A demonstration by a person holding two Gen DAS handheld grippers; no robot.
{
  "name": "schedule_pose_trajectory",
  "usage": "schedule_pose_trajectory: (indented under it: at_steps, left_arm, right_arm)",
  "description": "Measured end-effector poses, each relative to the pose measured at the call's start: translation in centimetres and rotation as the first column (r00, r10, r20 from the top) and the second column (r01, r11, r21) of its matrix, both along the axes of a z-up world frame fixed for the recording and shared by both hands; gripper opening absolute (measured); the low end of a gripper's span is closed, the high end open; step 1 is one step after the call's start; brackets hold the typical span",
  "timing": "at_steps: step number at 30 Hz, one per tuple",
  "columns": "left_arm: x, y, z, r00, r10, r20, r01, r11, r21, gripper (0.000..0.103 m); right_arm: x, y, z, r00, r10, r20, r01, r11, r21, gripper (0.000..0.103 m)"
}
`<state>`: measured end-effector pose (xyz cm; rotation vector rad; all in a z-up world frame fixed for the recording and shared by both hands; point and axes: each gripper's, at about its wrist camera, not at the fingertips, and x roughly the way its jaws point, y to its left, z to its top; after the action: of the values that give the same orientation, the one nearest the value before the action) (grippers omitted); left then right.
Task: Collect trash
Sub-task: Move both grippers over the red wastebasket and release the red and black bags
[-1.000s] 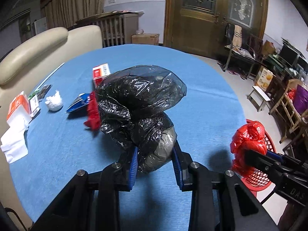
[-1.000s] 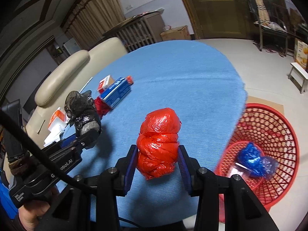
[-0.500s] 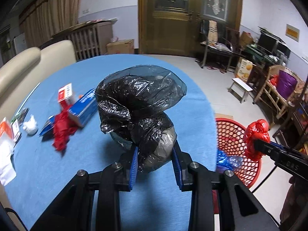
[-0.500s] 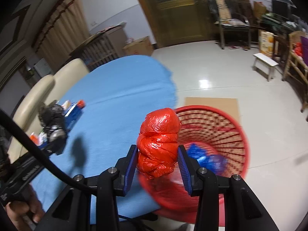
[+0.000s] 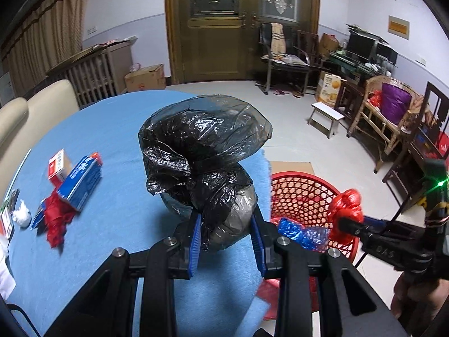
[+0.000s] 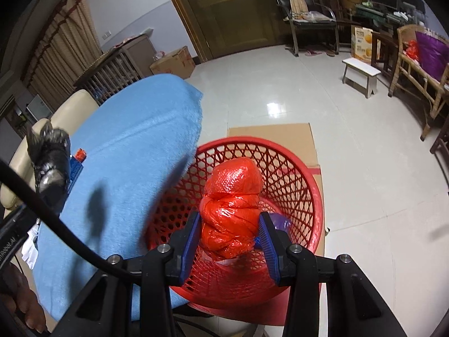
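Blue-covered table [image 5: 118,129], red lattice basket [image 6: 294,168] on floor beside it. Crinkled black bag [image 5: 202,163] pinched in left gripper [image 5: 226,236] above table edge. Knotted red bag [image 6: 231,210] pinched in right gripper [image 6: 231,236] over basket.

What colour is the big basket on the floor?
Red basket, clearest in the right wrist view.

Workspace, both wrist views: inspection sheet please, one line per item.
Surface: round table under a blue cloth.
Job's things: knotted black plastic bag; twisted red plastic bag; red lattice plastic basket on the floor, crumpled blue plastic inside.
Clutter: blue carton, red-and-white box, red wrapper, white wad.
Grippers: left claw shut on black bag; right claw shut on red bag, over basket.
Cables: black cable.
Surroundings: wooden doors, white stool.
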<state>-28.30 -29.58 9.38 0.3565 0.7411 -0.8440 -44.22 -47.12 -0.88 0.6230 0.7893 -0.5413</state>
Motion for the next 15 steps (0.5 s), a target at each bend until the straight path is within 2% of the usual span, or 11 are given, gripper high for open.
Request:
schedule_pose_trajectory:
  at_steps: [2, 5, 9, 15]
  left_arm:
    - [-0.2, -0.6, 0.0, 1.0, -0.016, 0.002, 0.016, 1.0, 0.003, 0.033]
    - [-0.5, -1.6, 0.0, 0.999, -0.045, 0.005, 0.045, 0.999, 0.01, 0.033]
    - [-0.8, -2.8, -0.4, 0.997, -0.08, -0.005, 0.08, 0.997, 0.024, 0.033]
    - [-1.9, -5.2, -0.9, 0.986, -0.164, -0.025, 0.165, 0.985, 0.041, 0.033]
  right_arm:
    - [0.0, -0.1, -0.6, 1.0, -0.003, -0.021, 0.004, 1.0, 0.02, 0.048]
    - [0.1, -0.6, -1.9, 0.999, -0.009, -0.05, 0.013, 0.997, 0.074, 0.071]
    - [-0.7, -1.1, -2.2, 0.999, -0.038, -0.037, 0.041, 0.995, 0.087, 0.072]
    - [-3.0, -3.1, -0.6, 0.989, -0.145, 0.022, 0.143, 0.987, 0.073, 0.072]
